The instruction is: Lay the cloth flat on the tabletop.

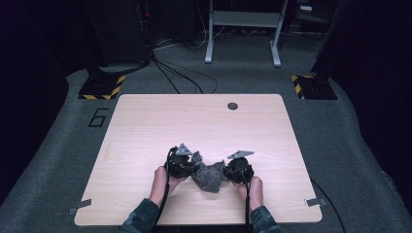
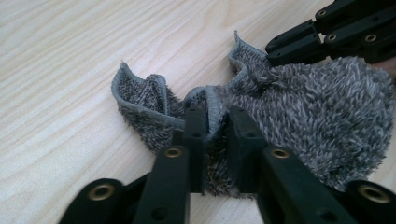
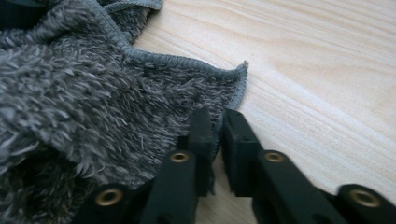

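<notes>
Inspector: Nearest the lens, the left gripper (image 2: pixel 215 122) has its jaws clenched on a hemmed fold of the grey towel (image 2: pixel 322 107). The right gripper (image 3: pixel 216 125) is pinching another hem edge.

Clerk: Where is the towel?

Inspector: Bunched on the counter (image 1: pixel 145 126) at six o'clock, between both grippers.

Clerk: Risks?

Inspector: In my judgement, the thin hem may slip if pulled apart sharply. A cable hole (image 1: pixel 232 106) lies at twelve o'clock, well apart; nothing obstructs.

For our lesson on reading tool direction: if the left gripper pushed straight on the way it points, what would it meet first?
The left gripper already pinches a hemmed fold of the fluffy grey towel. Going straight on, it would likely bunch more towel, then meet the right gripper beyond; depth is uncertain.
</notes>
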Tool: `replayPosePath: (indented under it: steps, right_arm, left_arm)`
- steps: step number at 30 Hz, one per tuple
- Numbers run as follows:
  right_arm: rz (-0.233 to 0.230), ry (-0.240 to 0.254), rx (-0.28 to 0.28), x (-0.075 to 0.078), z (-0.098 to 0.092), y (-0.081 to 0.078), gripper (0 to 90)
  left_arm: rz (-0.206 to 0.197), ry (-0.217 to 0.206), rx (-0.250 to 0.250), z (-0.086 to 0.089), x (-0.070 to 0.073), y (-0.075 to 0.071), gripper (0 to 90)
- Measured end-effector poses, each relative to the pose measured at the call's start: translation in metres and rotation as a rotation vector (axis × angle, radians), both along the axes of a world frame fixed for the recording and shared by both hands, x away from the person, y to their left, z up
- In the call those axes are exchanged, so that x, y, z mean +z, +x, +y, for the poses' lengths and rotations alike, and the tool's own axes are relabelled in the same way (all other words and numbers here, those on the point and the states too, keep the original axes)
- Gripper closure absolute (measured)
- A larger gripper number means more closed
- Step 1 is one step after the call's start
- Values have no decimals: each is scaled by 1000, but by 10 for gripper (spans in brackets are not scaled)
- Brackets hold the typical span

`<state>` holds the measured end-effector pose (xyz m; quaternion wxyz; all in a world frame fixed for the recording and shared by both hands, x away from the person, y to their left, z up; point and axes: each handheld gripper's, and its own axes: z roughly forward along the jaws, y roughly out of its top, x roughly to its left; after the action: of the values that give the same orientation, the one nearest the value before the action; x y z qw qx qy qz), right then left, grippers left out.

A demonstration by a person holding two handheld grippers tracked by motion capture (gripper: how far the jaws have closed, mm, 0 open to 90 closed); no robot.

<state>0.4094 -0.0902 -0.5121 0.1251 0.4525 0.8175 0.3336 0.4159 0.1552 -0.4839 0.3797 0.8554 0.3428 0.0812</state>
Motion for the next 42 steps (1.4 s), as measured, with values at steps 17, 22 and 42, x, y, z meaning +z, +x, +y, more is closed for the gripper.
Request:
replayPosePath:
  steps: [17,22,42]
  right_arm:
    - [-147,0,-32,42,-21,-2,900]
    - [-215,29,-22,66,-20,-16,900]
    - [-193,154,149,78,33,-19,900]
  left_arm:
    - [-96,-35,43,24,32,7,837]
    - [-89,-36,52,29,30,4,813]
    - [-68,-58,-49,-13,26,-18,295]
